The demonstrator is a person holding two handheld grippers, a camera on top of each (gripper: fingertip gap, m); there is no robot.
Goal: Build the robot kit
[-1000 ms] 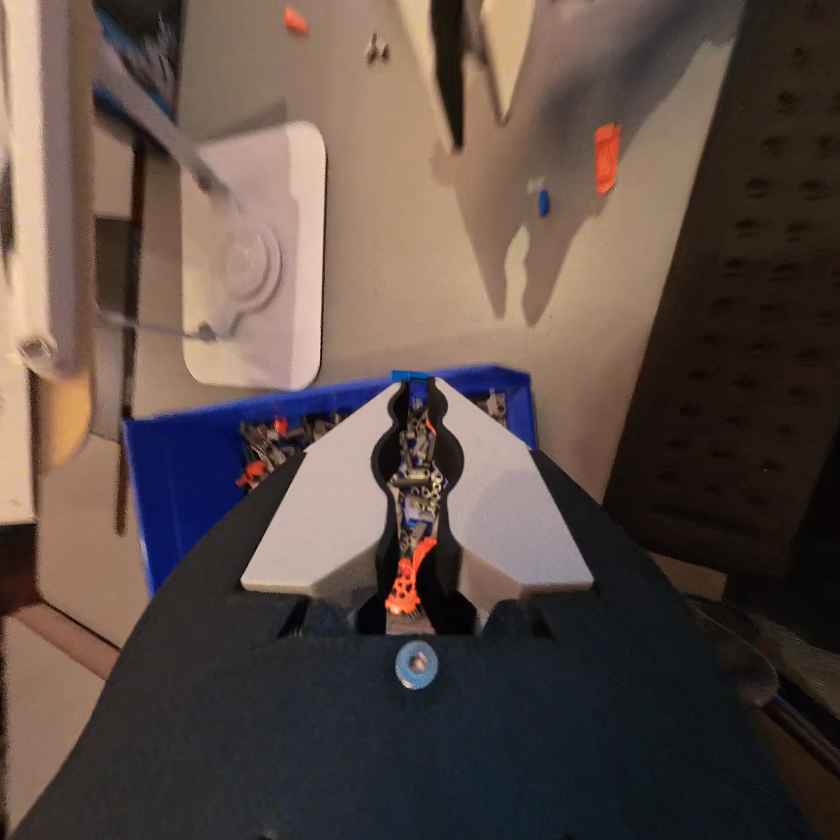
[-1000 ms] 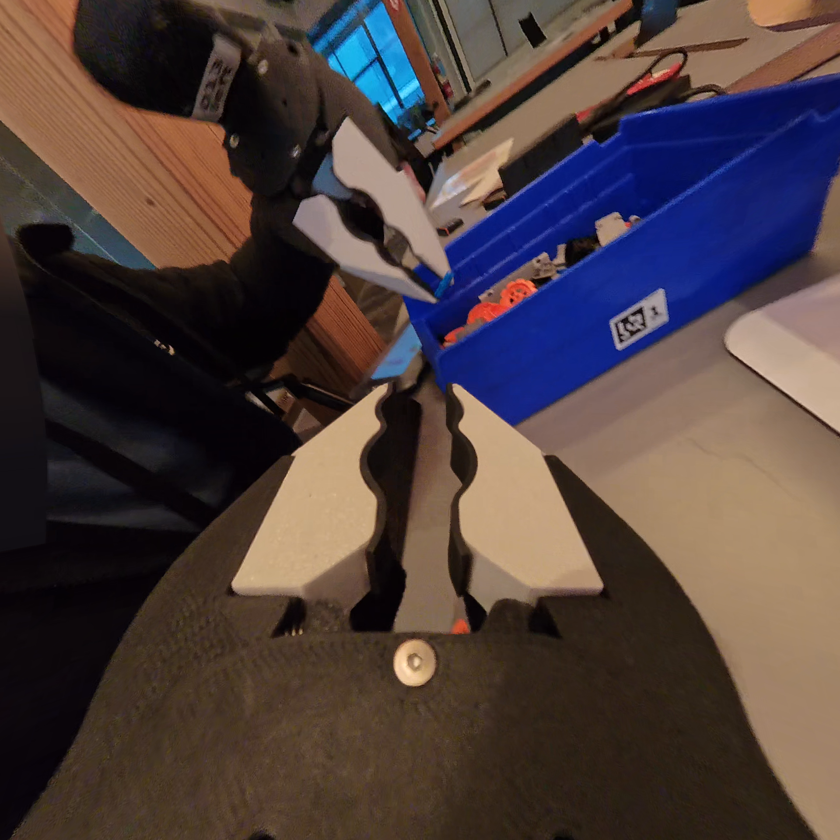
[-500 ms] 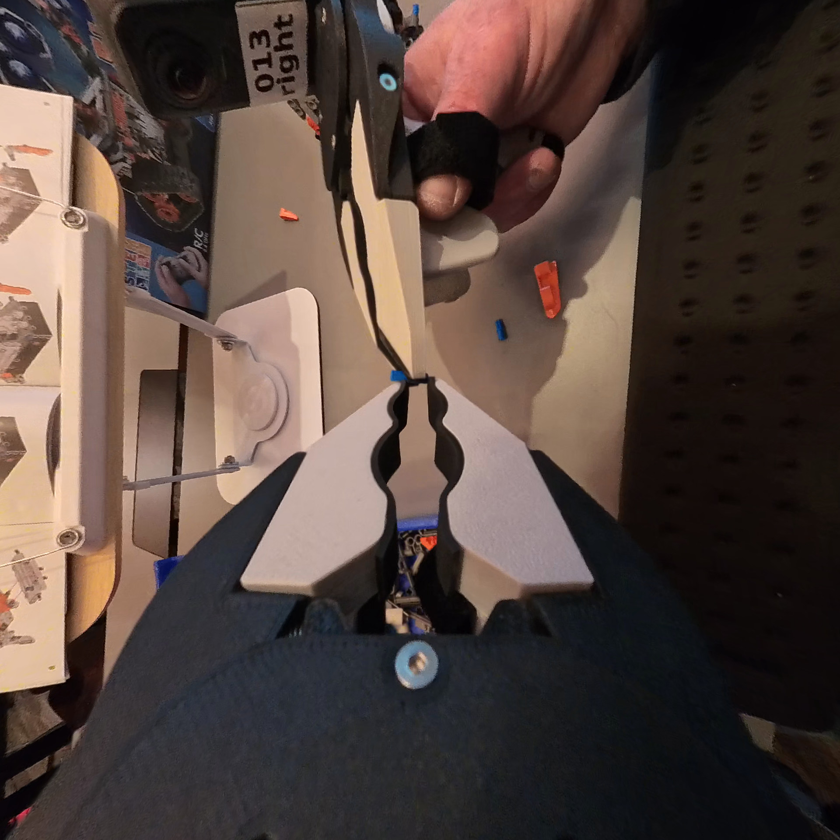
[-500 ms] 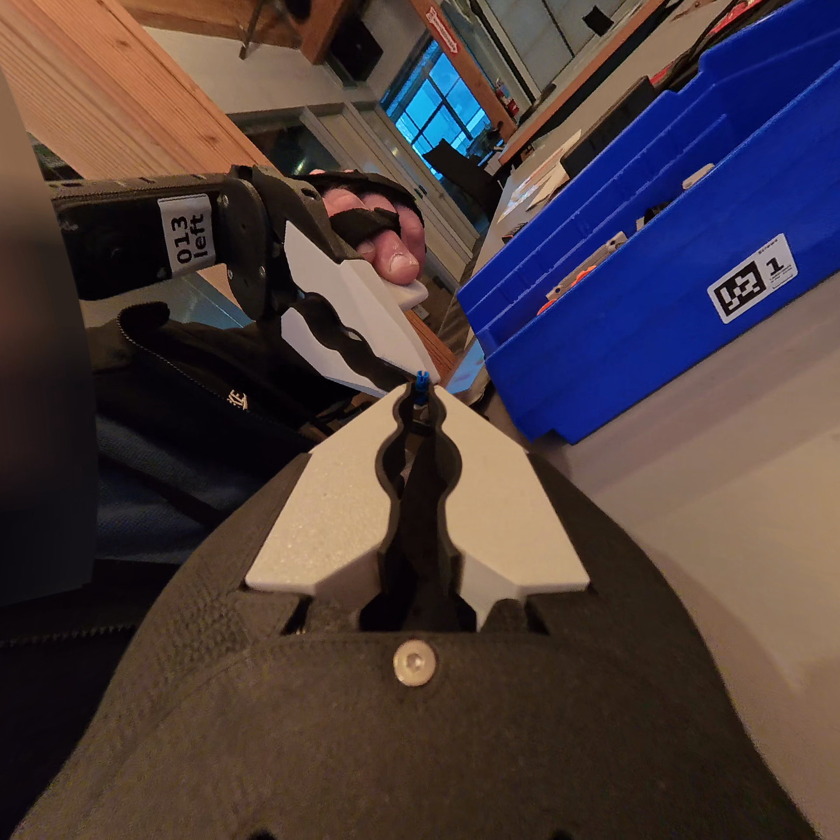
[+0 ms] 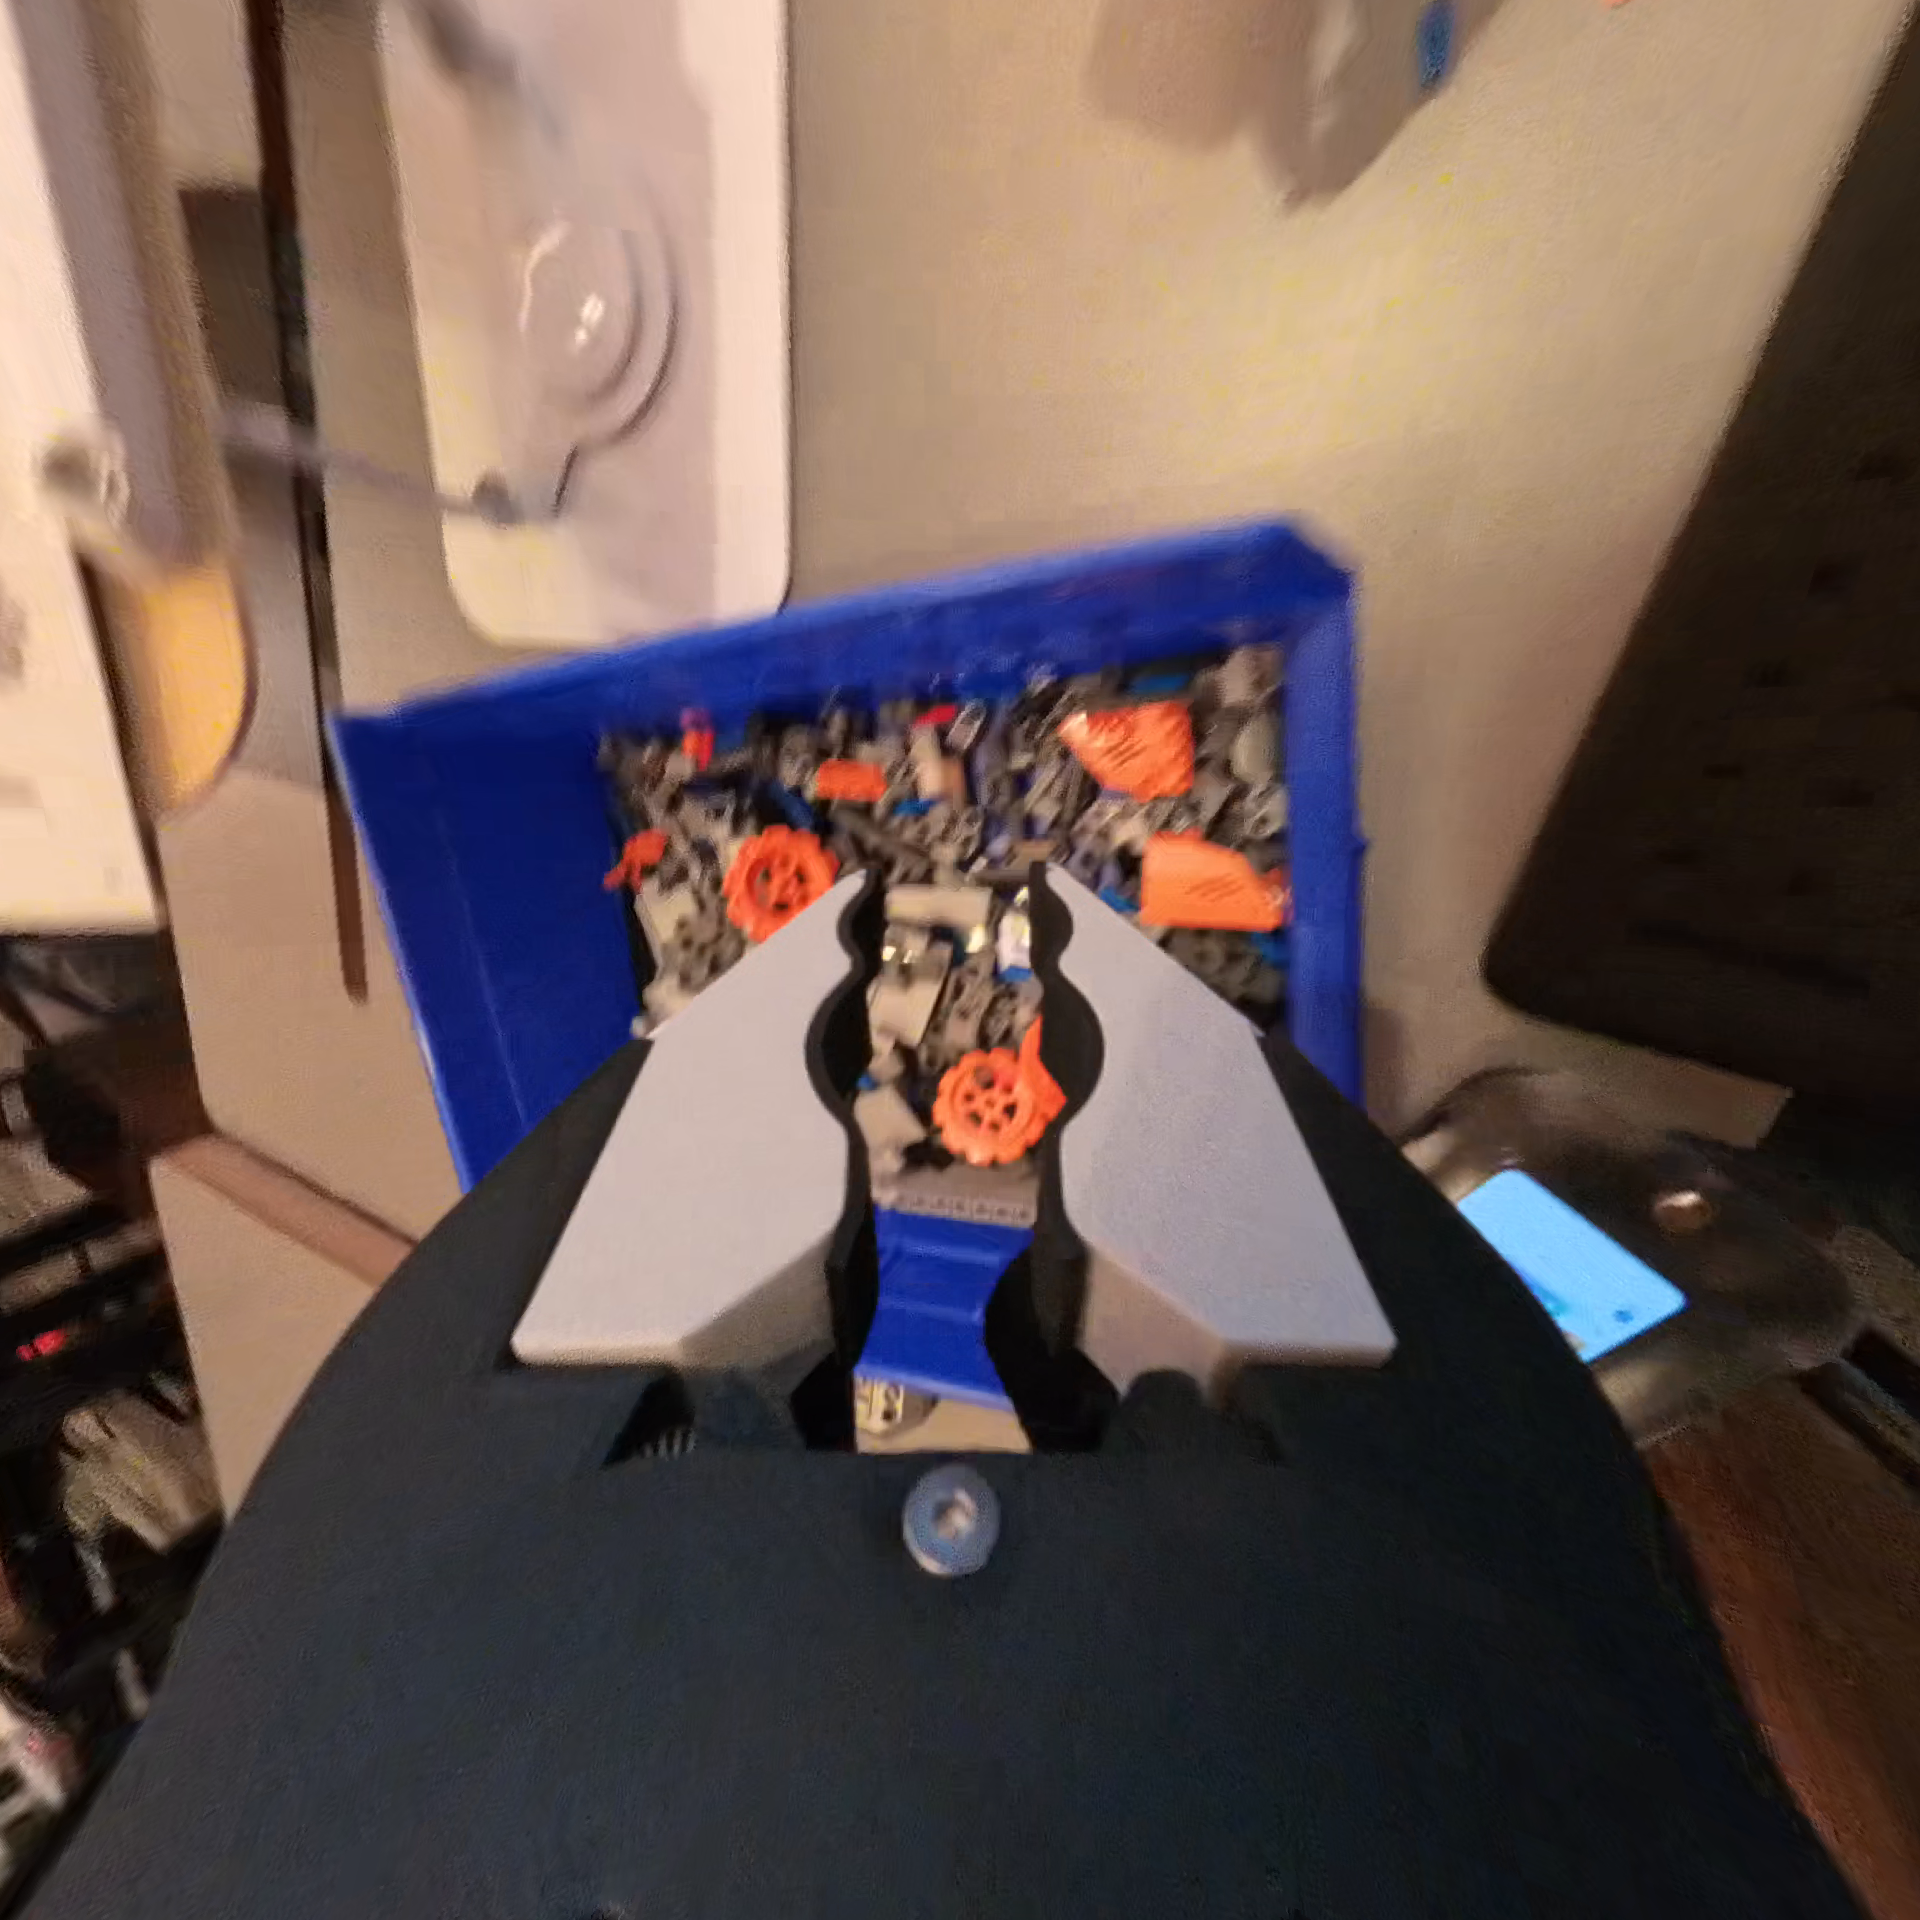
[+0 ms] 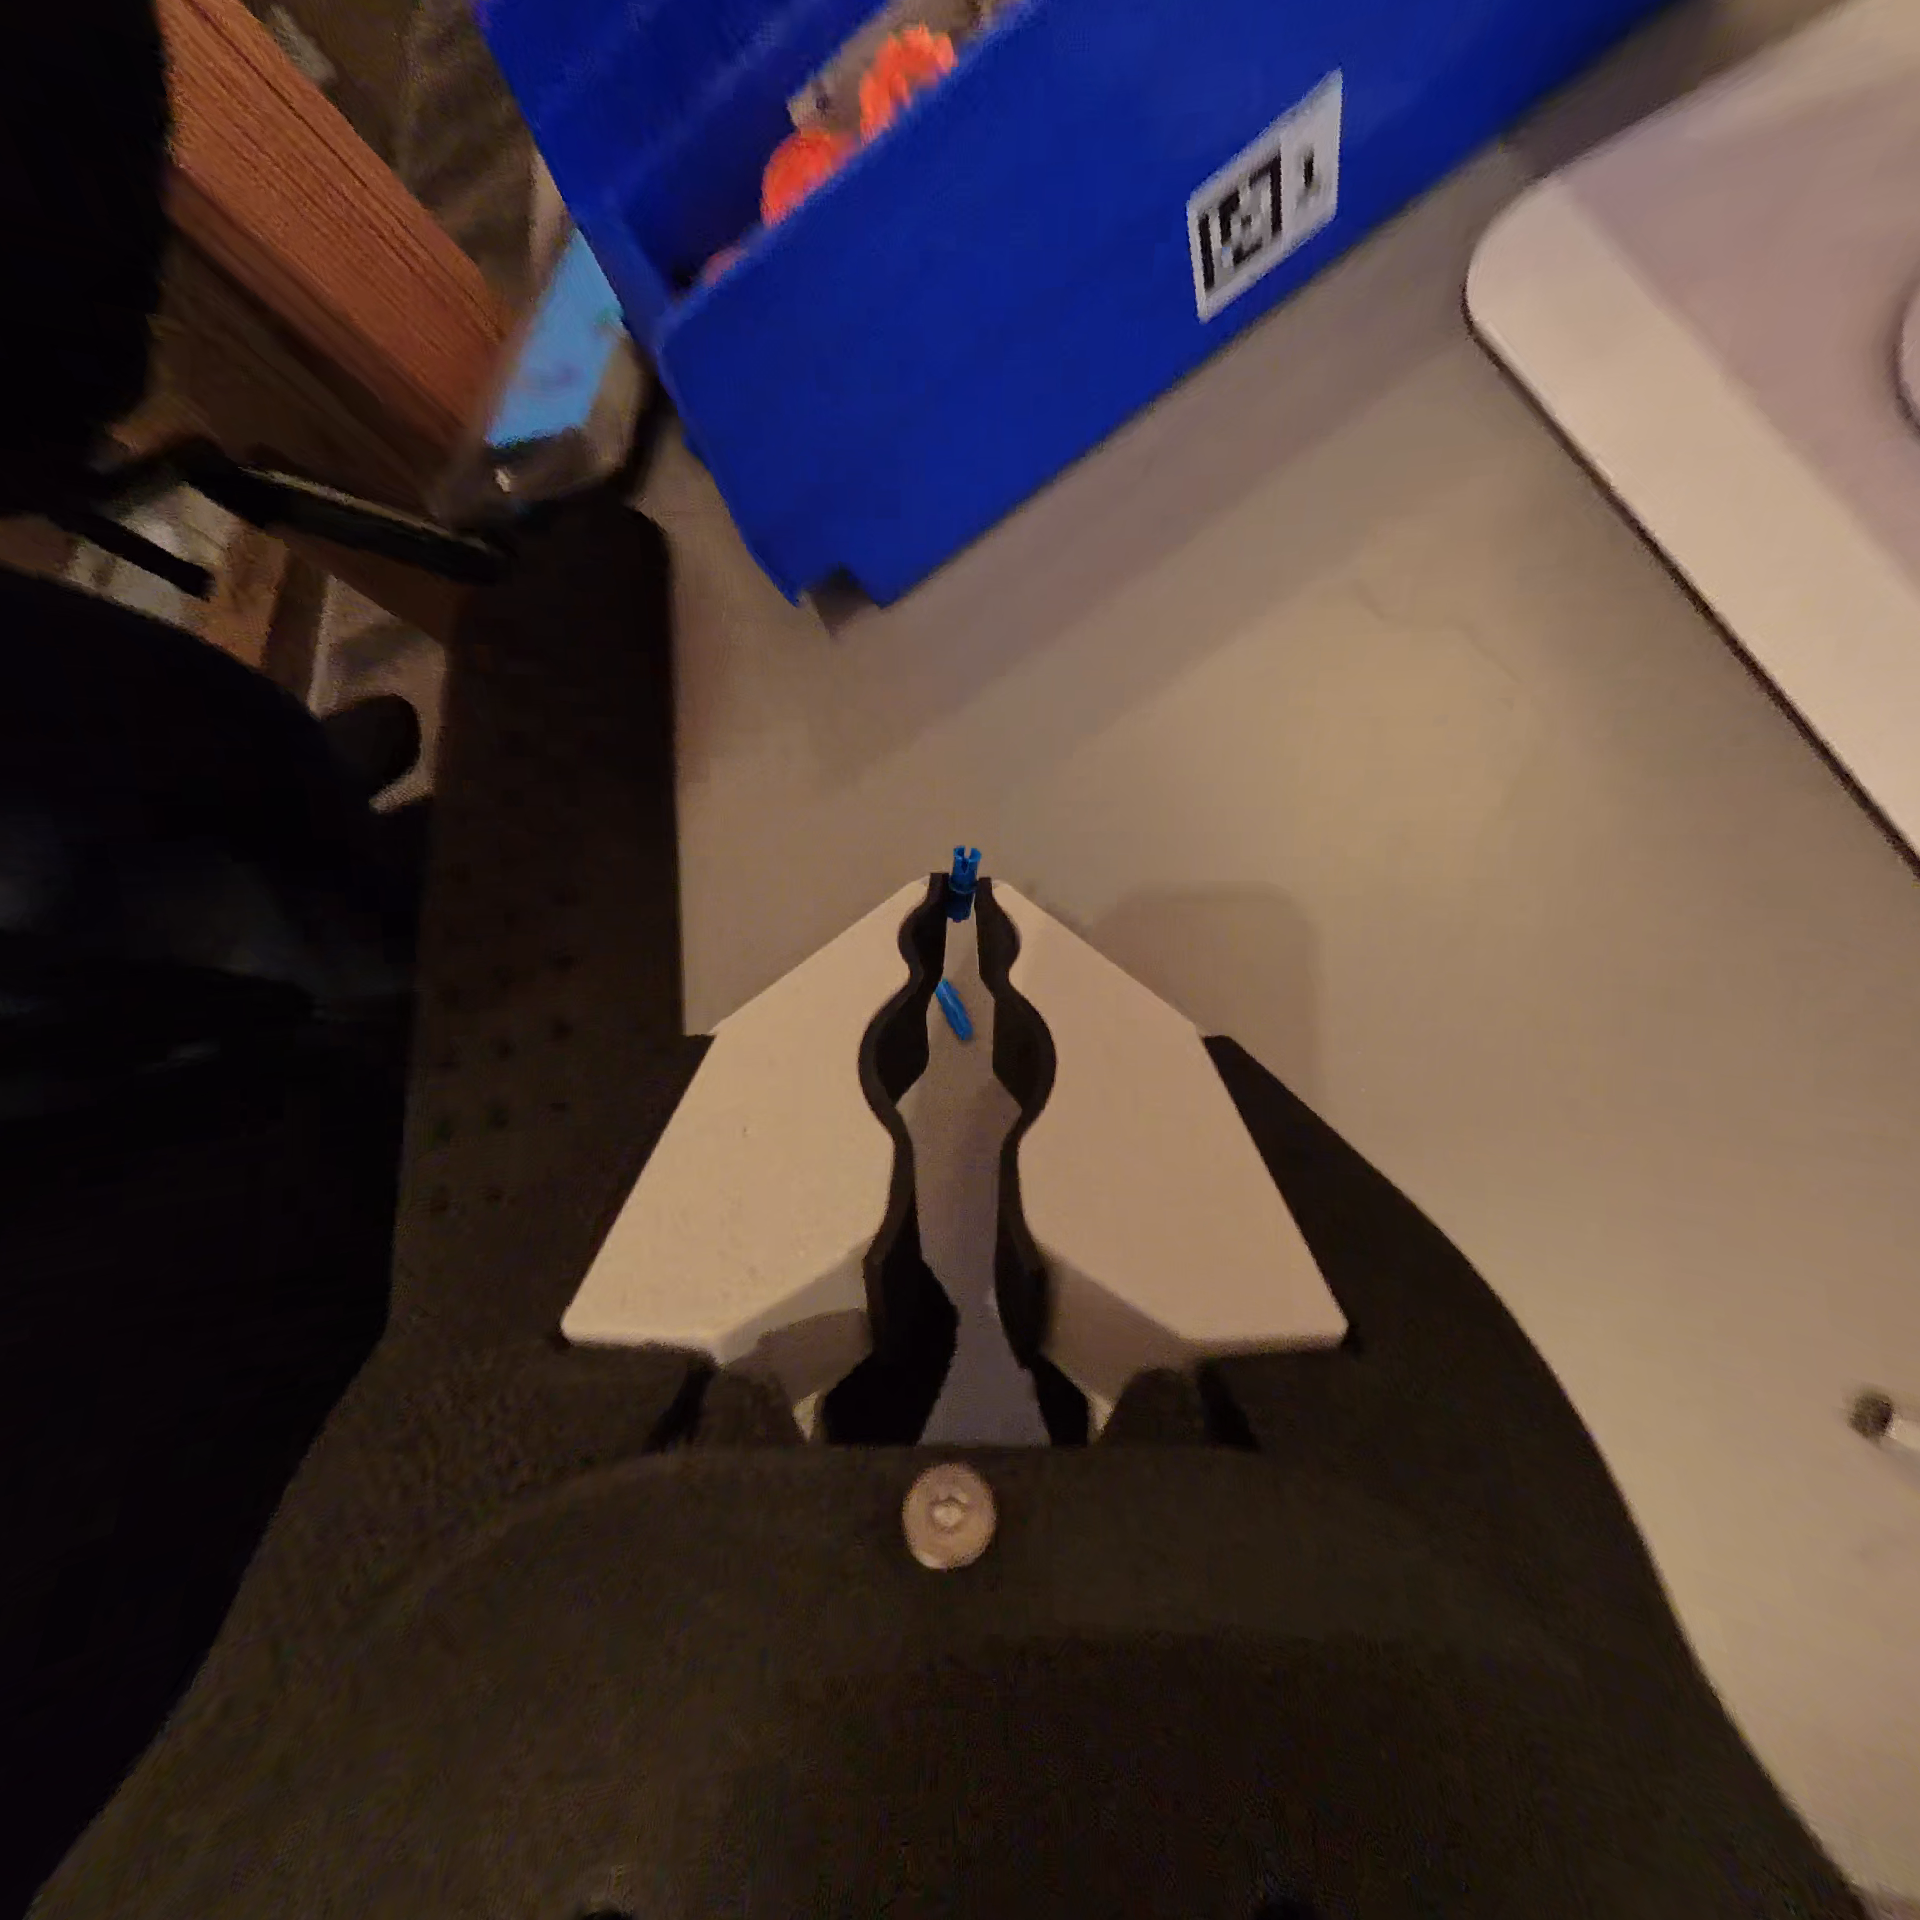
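The left gripper (image 5: 951,894) hangs with jaws parted and empty over the blue bin (image 5: 488,935) of parts, while the right gripper (image 6: 961,883) pinches 1 small blue pin (image 6: 962,871) at its tips, where a steady squeeze seems wise

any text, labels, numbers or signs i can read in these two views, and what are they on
White sticker on the side of the blue bin: a square code with one mark beside it, too blurred to read.
Lit screen at the right of the left wrist view: blurred, nothing readable.
White pages at the left edge of that view: blurred, nothing readable.
No other writing shows in either view.
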